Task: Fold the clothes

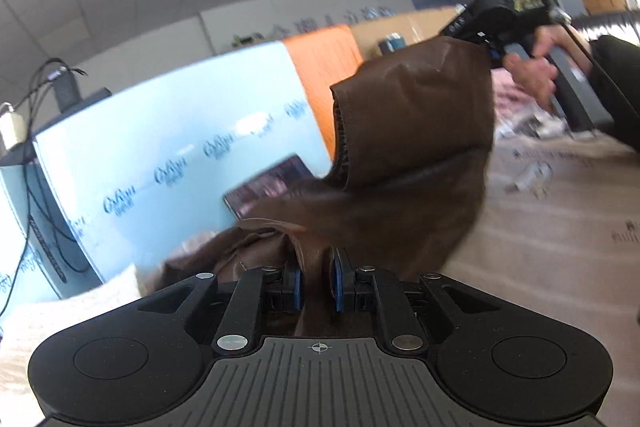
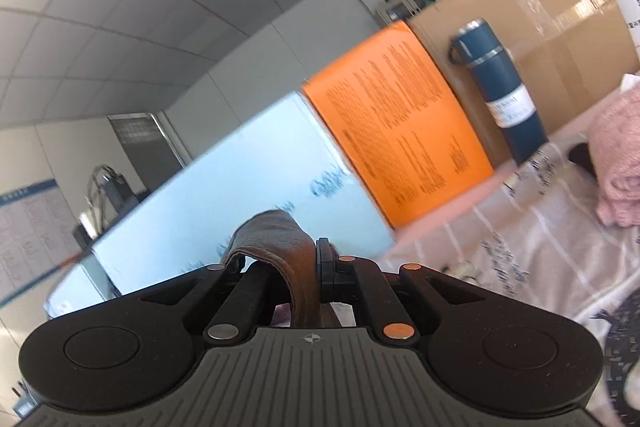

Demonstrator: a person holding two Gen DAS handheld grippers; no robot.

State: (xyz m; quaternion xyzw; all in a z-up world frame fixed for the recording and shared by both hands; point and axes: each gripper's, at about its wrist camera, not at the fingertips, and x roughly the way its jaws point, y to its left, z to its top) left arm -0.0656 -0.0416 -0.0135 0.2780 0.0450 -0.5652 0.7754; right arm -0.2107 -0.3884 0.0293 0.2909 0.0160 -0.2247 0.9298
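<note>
A brown leather-like garment [image 1: 412, 147] hangs in the air, stretched between both grippers. My left gripper [image 1: 318, 279] is shut on its lower edge, the cloth pinched between the blue pads [image 1: 340, 281]. In the left wrist view the right gripper [image 1: 490, 45] holds the garment's upper corner, with the person's hand behind it. In the right wrist view my right gripper [image 2: 310, 267] is shut on a brown fold of the garment [image 2: 280, 243] that curls over the left finger.
A light blue board [image 1: 168, 131], an orange board [image 2: 400, 123] and a cardboard box [image 2: 540, 27] stand behind the table. A dark blue flask [image 2: 500, 87] leans on the box. A pink garment [image 2: 616, 155] lies on the patterned tablecloth [image 2: 500, 247]. A tablet [image 1: 268, 183] leans on the blue board.
</note>
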